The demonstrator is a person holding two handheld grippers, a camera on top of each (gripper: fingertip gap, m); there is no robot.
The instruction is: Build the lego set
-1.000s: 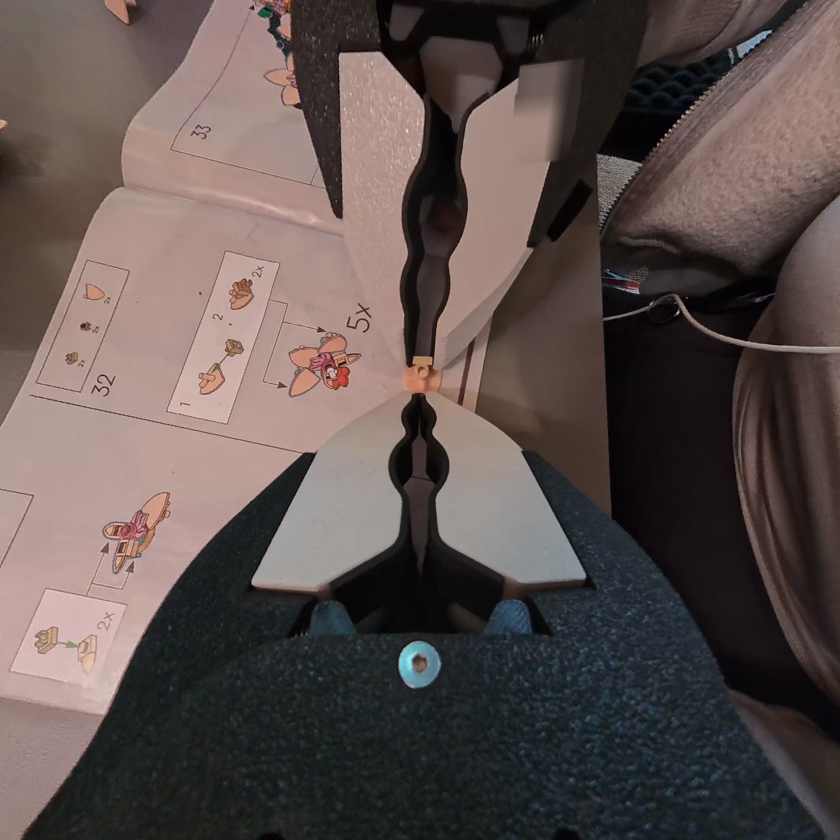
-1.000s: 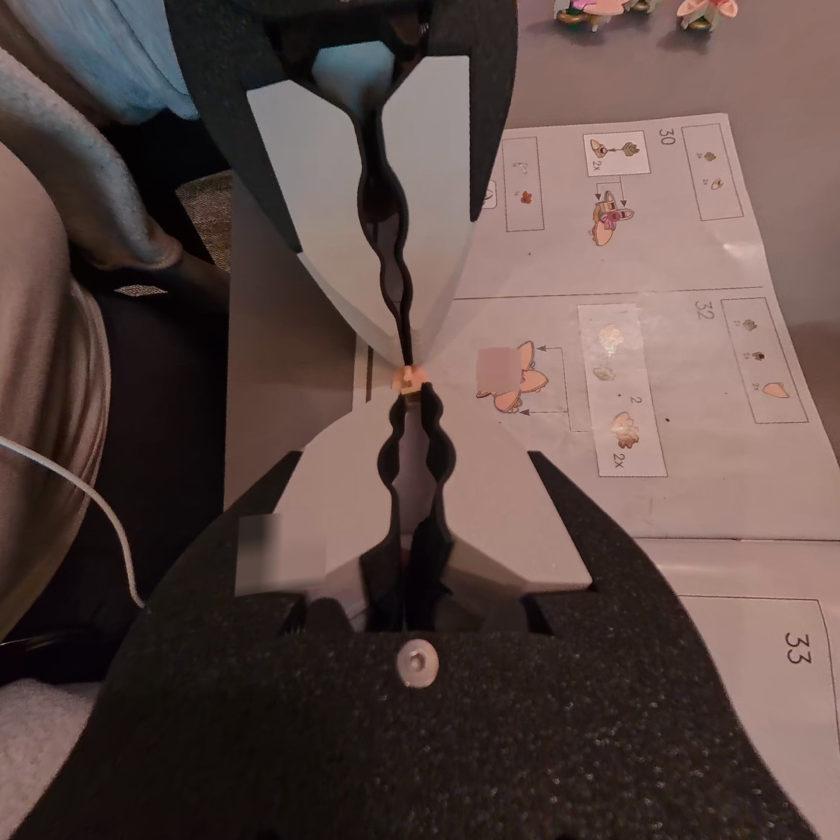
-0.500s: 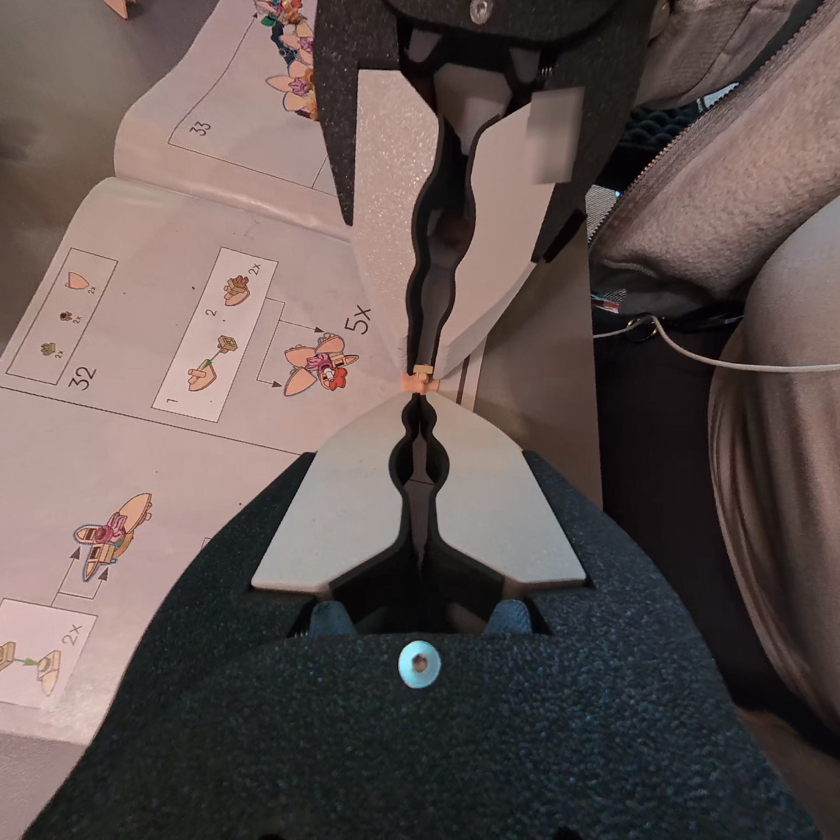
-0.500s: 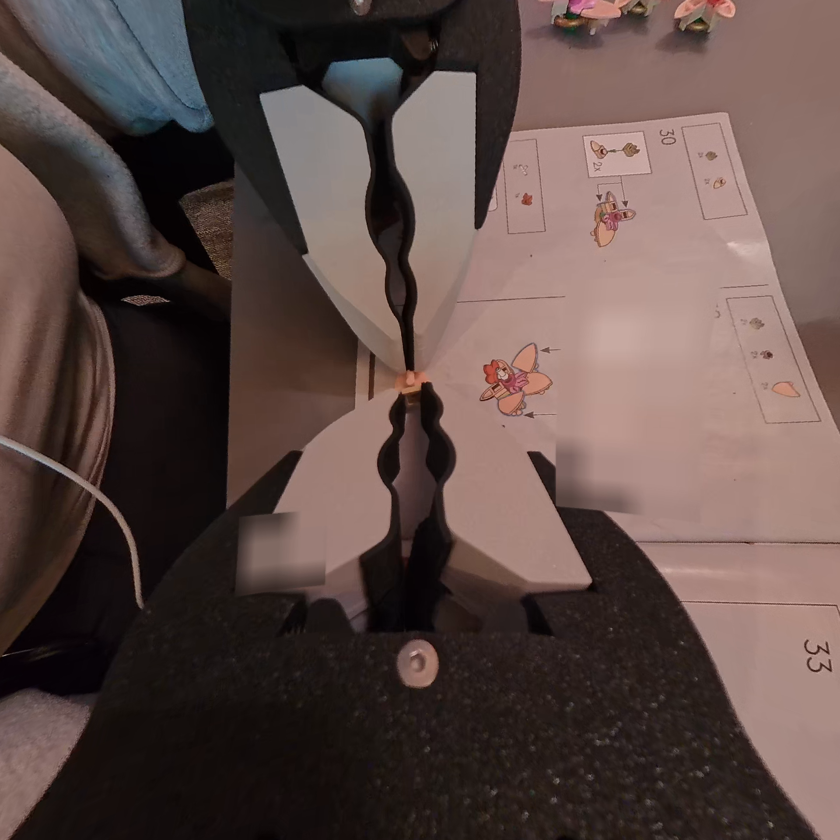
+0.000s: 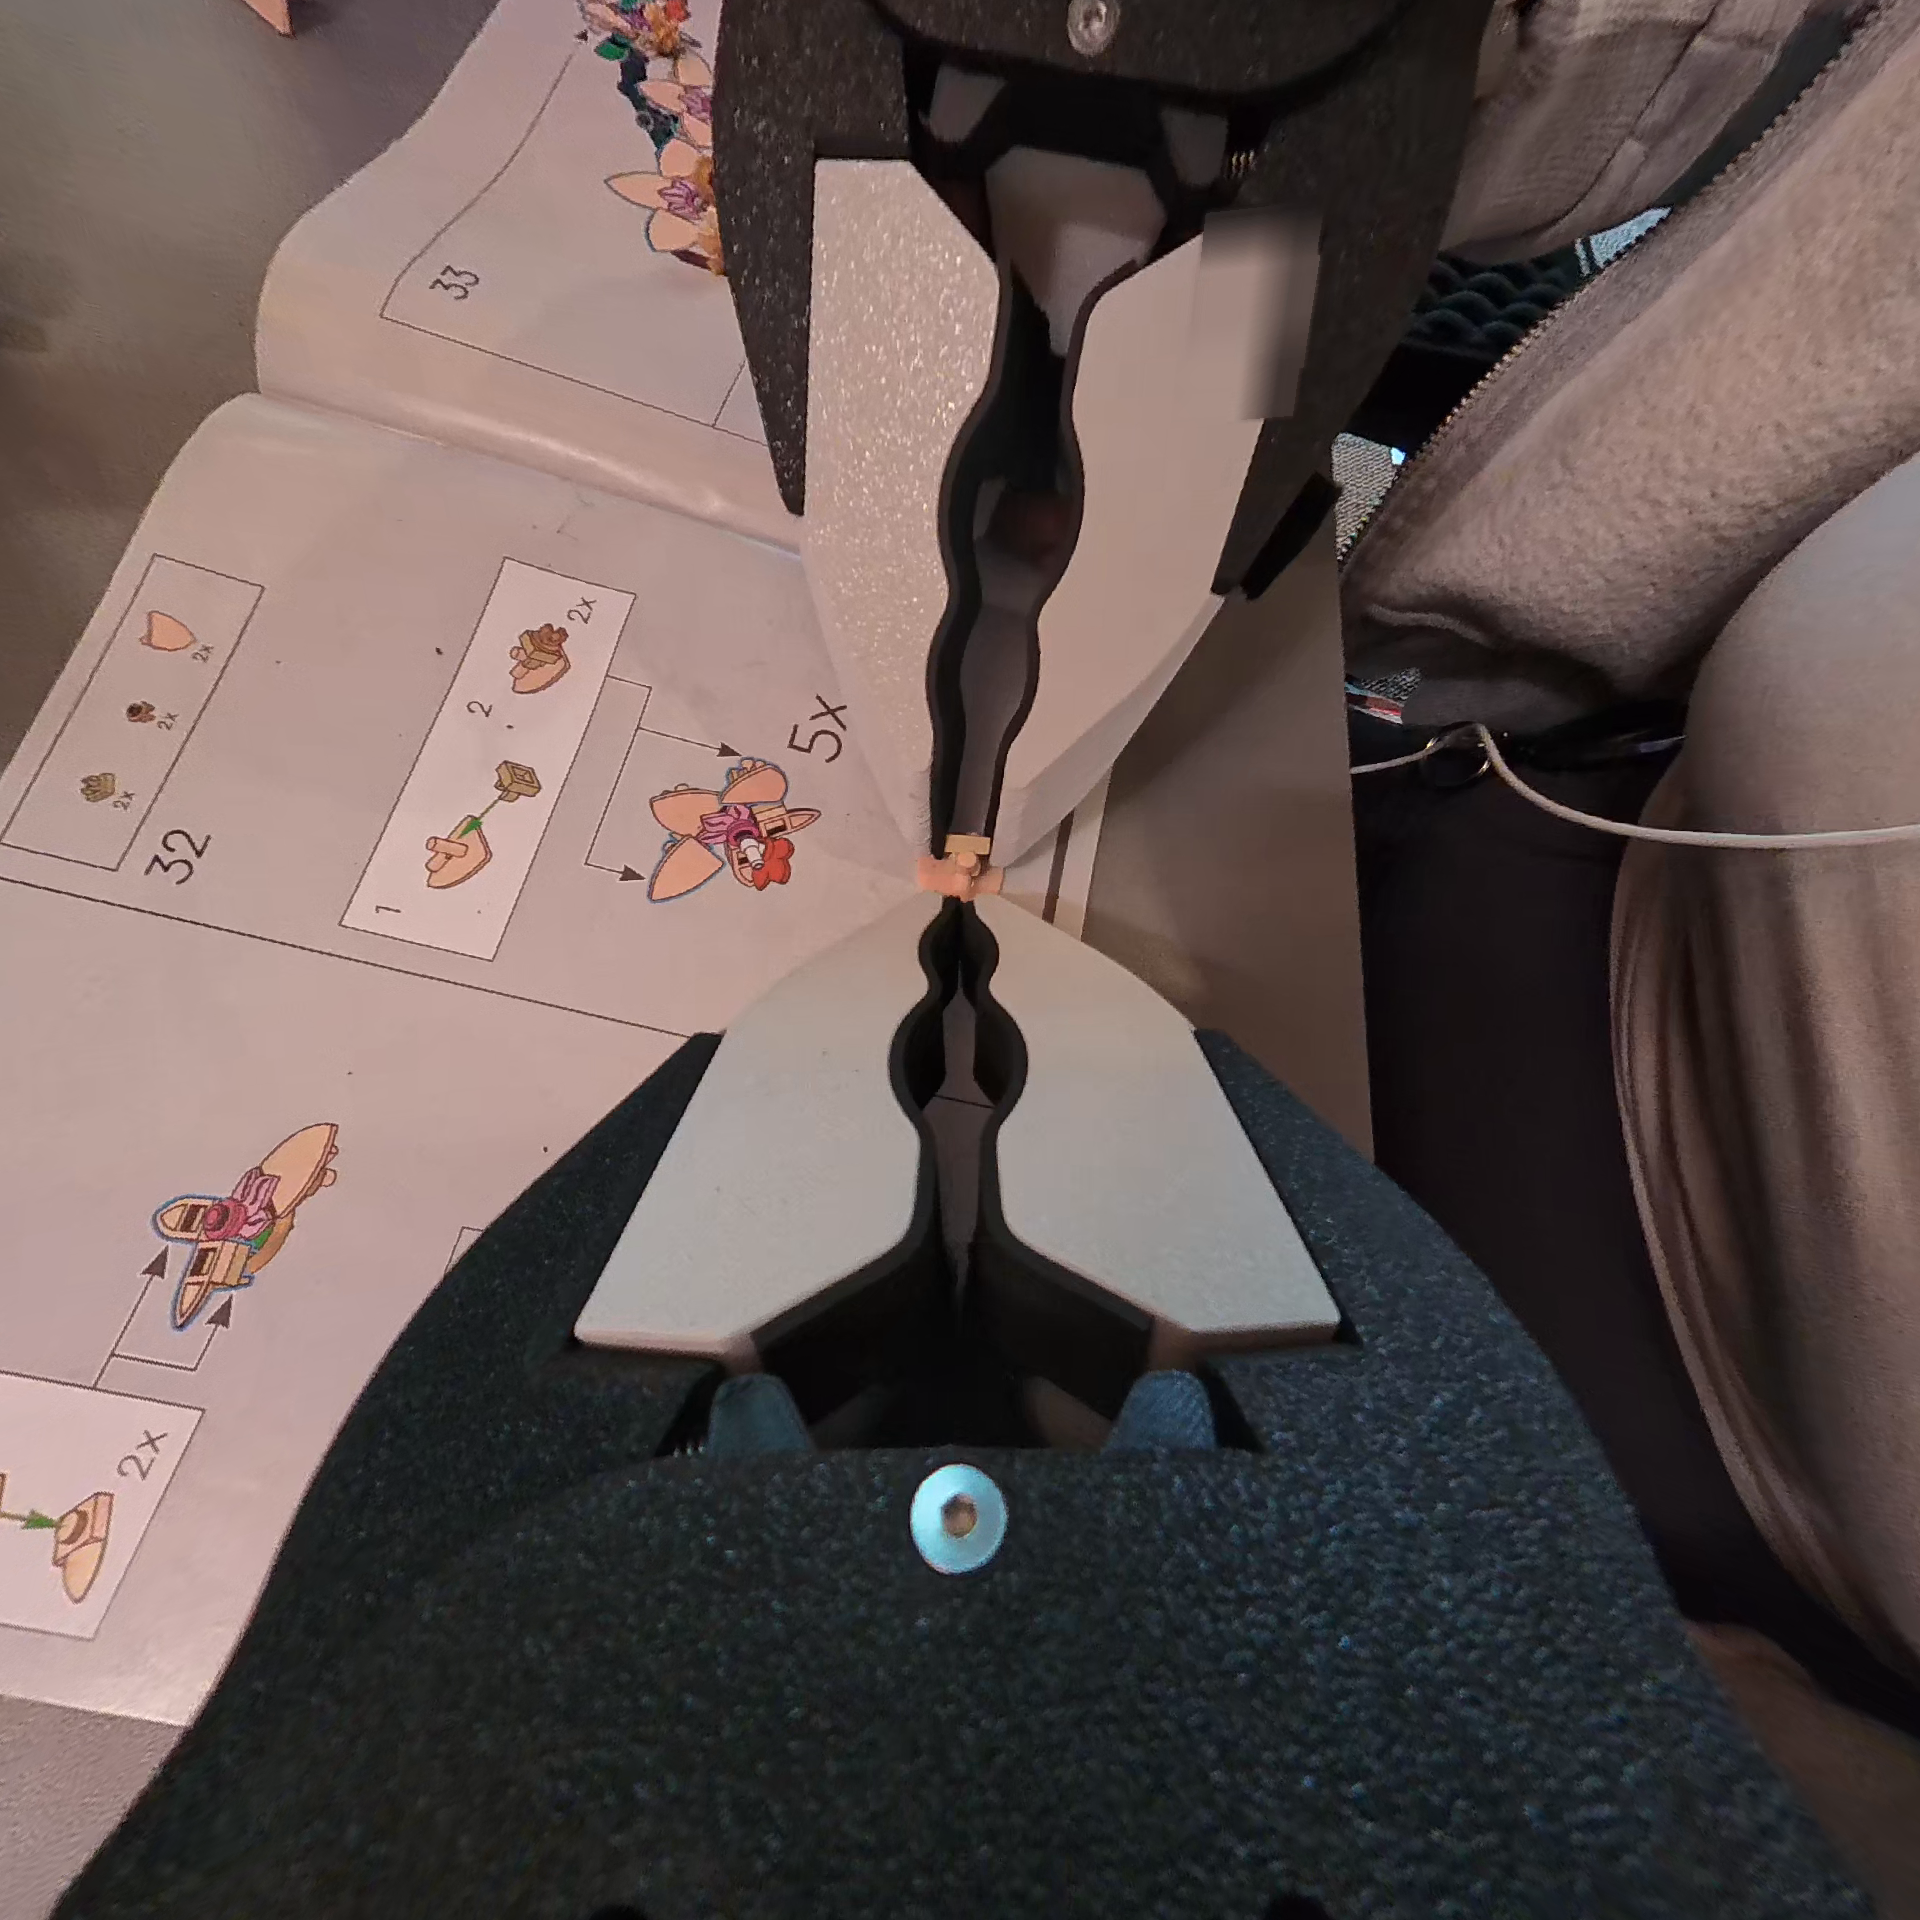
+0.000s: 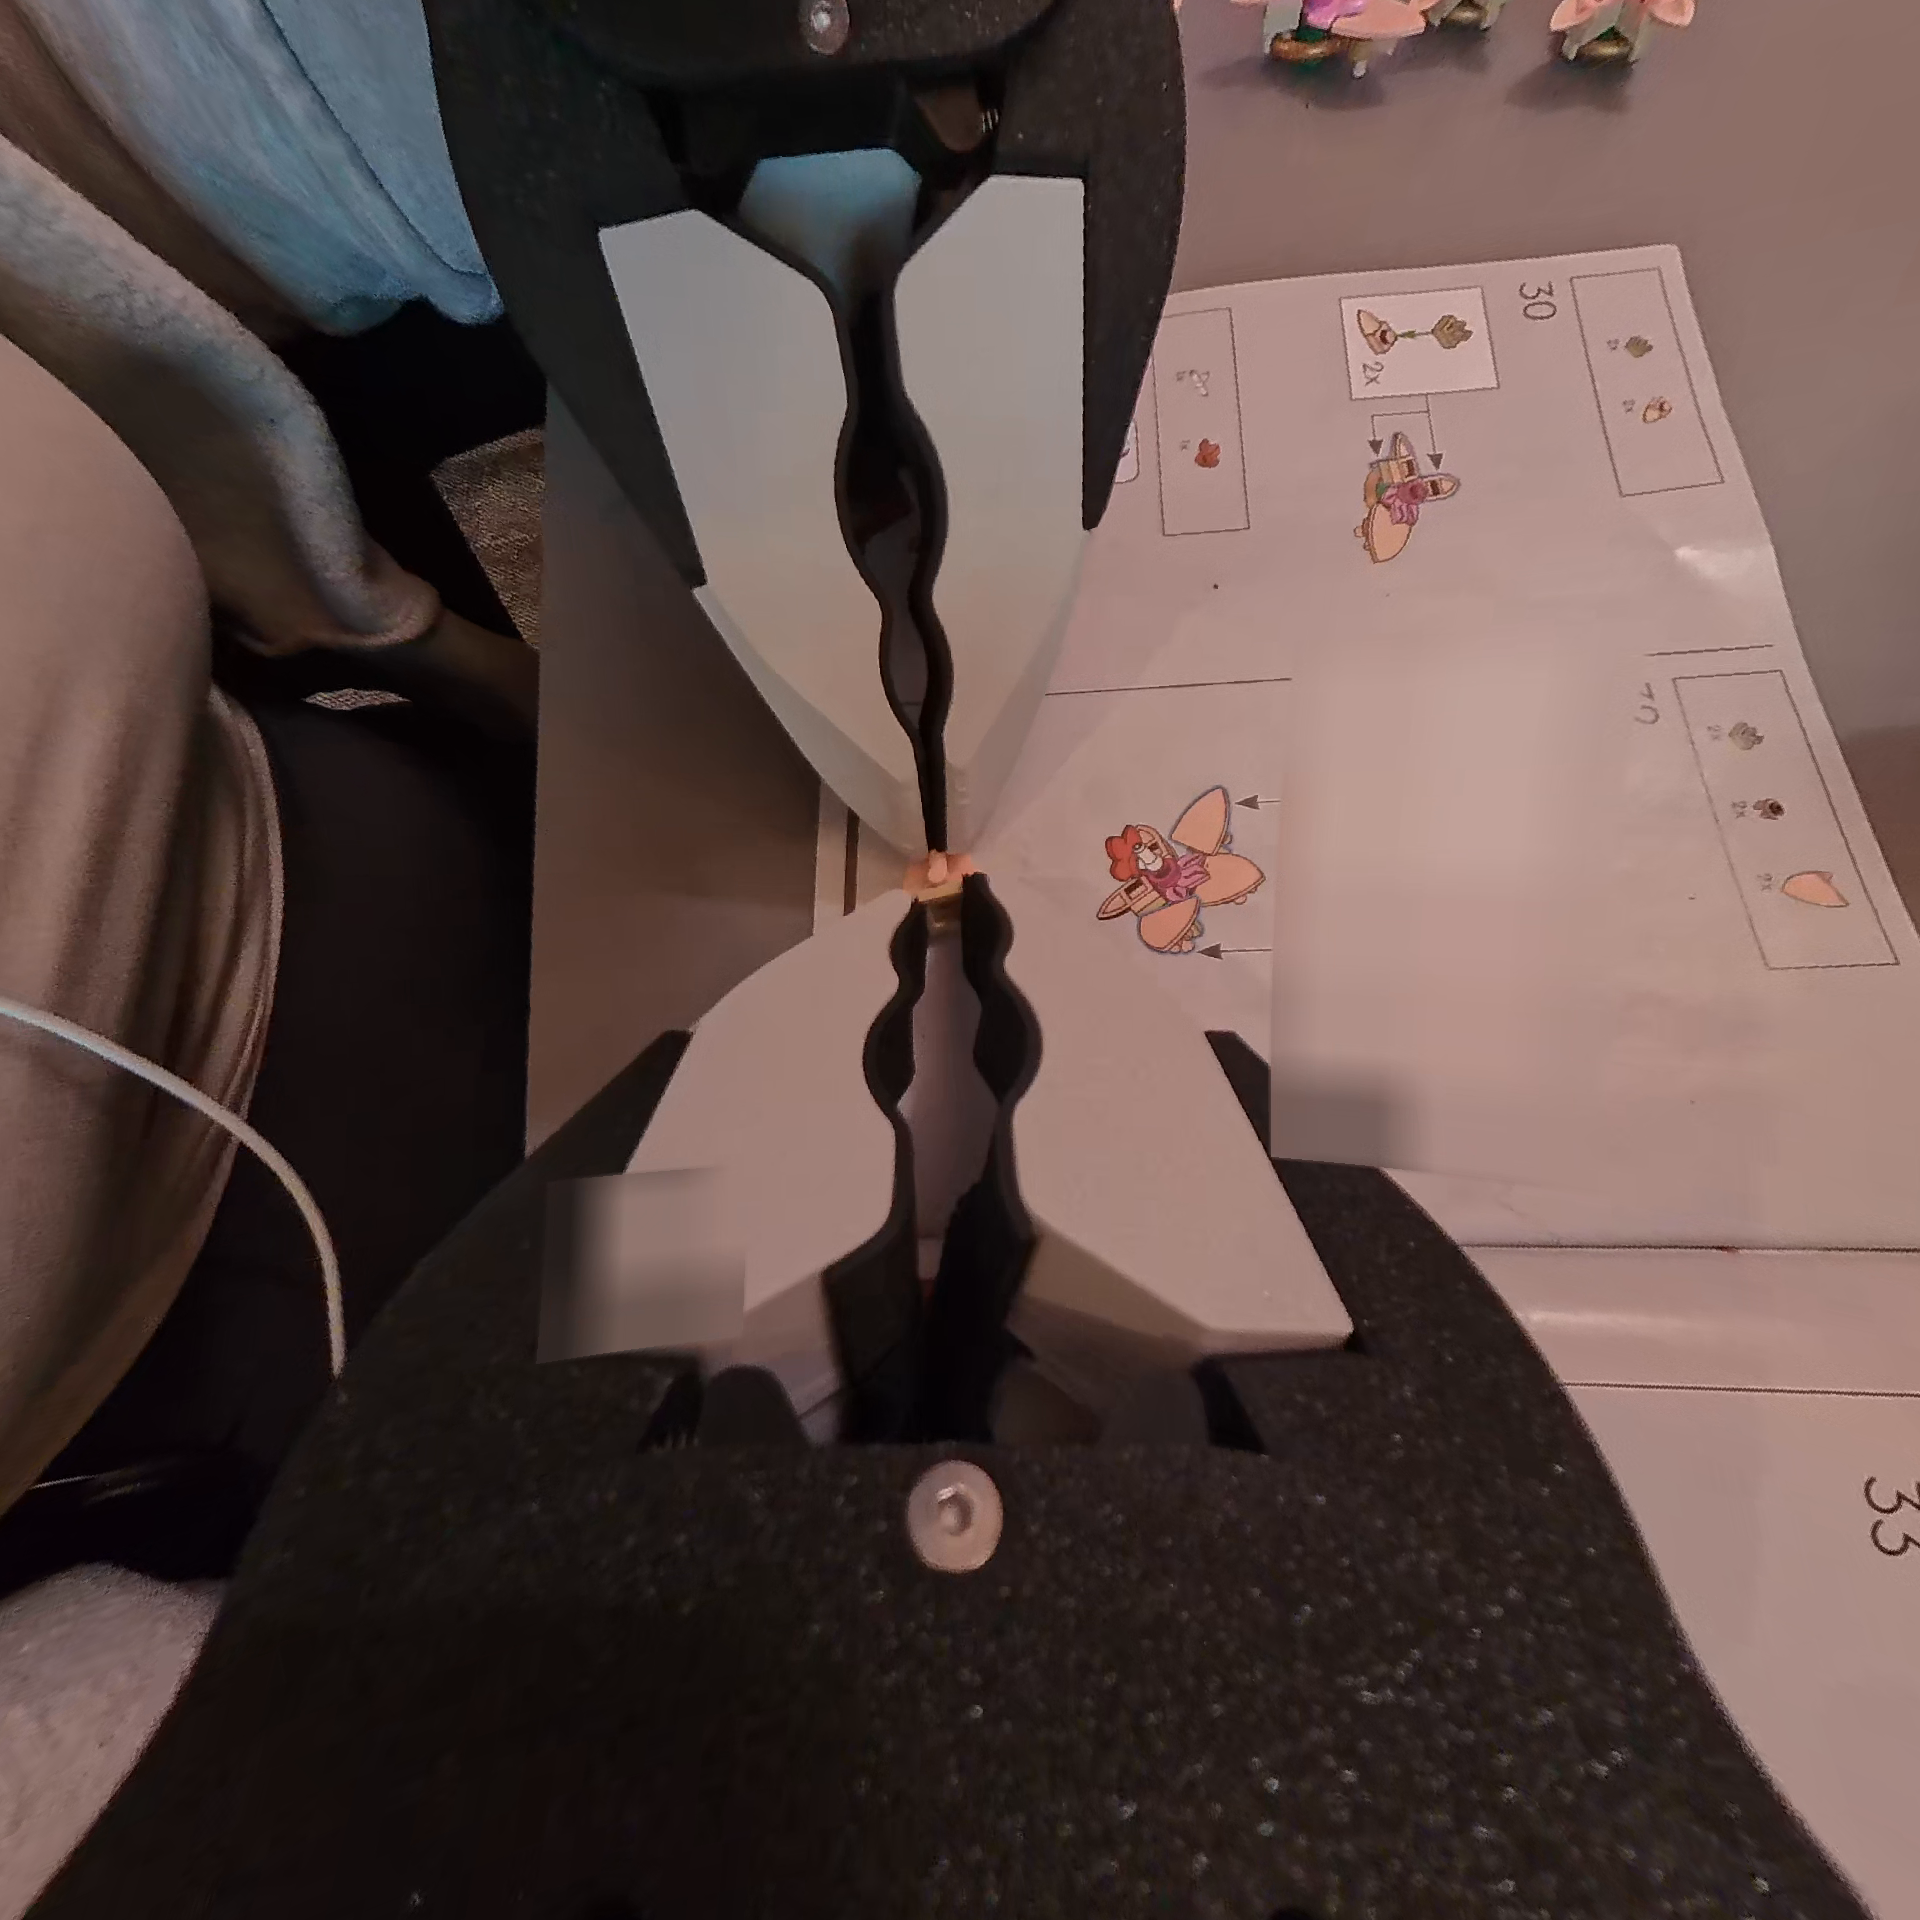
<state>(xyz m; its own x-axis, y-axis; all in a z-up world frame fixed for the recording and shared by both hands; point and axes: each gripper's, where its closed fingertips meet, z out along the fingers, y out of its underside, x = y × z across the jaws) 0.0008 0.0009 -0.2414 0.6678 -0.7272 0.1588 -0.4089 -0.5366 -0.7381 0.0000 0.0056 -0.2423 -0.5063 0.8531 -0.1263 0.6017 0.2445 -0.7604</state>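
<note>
My left gripper [image 5: 957, 908] is shut on a small peach lego piece [image 5: 933, 876]. My right gripper [image 5: 967, 828] comes down from the top of the left wrist view, shut on a tiny tan piece [image 5: 966, 844]. The two pieces touch tip to tip above the open instruction booklet [image 5: 416, 987]. In the right wrist view, my right gripper [image 6: 941, 916] holds the tan piece [image 6: 943, 914] against the peach piece [image 6: 935, 873]. There the left gripper [image 6: 940, 840] reaches in from the top. How far the pieces are joined is hidden by the fingertips.
The booklet [image 6: 1455, 623] lies flat on a grey table. Small built flower pieces [image 6: 1340, 16] stand at the far edge. A person's clothed body [image 5: 1662, 520] and a thin white cable [image 5: 1662, 831] lie close beside the grippers. My two grippers' fingertips are within a few centimetres of each other.
Both grippers stay shut and tip to tip on their pieces. The pair has shifted slightly over the booklet, and more of the opposite gripper's body shows in each view.
</note>
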